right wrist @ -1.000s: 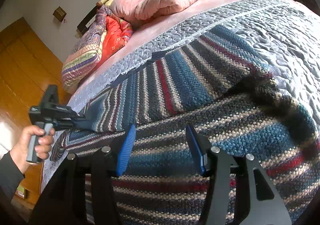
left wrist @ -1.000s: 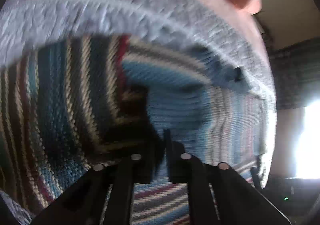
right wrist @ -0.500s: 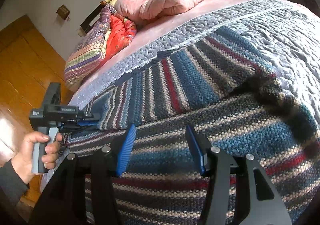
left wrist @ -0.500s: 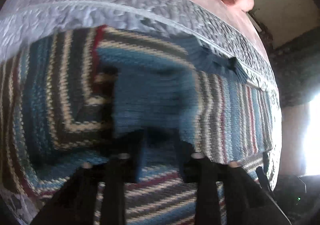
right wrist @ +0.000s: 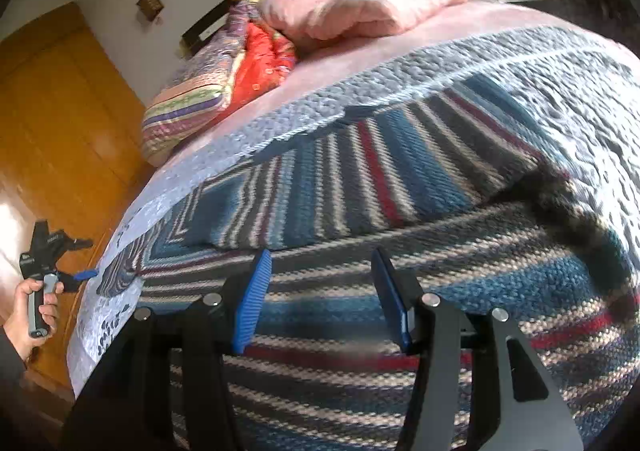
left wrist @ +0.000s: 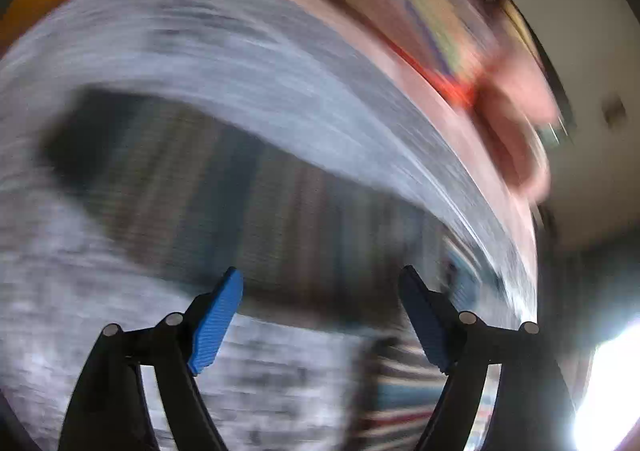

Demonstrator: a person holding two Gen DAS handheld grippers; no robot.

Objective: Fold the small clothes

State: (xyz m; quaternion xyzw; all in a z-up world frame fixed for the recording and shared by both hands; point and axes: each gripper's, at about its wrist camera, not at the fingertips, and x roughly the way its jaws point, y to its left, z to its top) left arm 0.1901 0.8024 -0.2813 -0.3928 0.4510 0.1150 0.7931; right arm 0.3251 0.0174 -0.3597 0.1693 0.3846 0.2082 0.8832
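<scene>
A knit sweater (right wrist: 360, 203) striped in blue, grey, cream and red lies flat on the grey quilted bedspread (right wrist: 400, 71). One sleeve is folded across its body. My right gripper (right wrist: 320, 253) hovers open just above the sweater's near part, holding nothing. At the far left of the right wrist view a hand holds my left gripper (right wrist: 82, 259) off the bed's edge, apart from the sweater. The left wrist view is heavily blurred. It shows the left gripper (left wrist: 320, 271) wide open and empty, with the sweater (left wrist: 260, 211) as a dark striped patch ahead of it.
Pink pillows (right wrist: 352, 7) and a folded colourful quilt (right wrist: 208, 91) sit at the head of the bed, below a dark headboard (right wrist: 208, 25). An orange wooden door (right wrist: 52, 123) stands left of the bed. A bright window (left wrist: 608, 391) glares at the right.
My left gripper has let go of the sleeve, opened wide and swung back off the bed's left edge. The sleeve now lies folded over the sweater. The right gripper has barely moved.
</scene>
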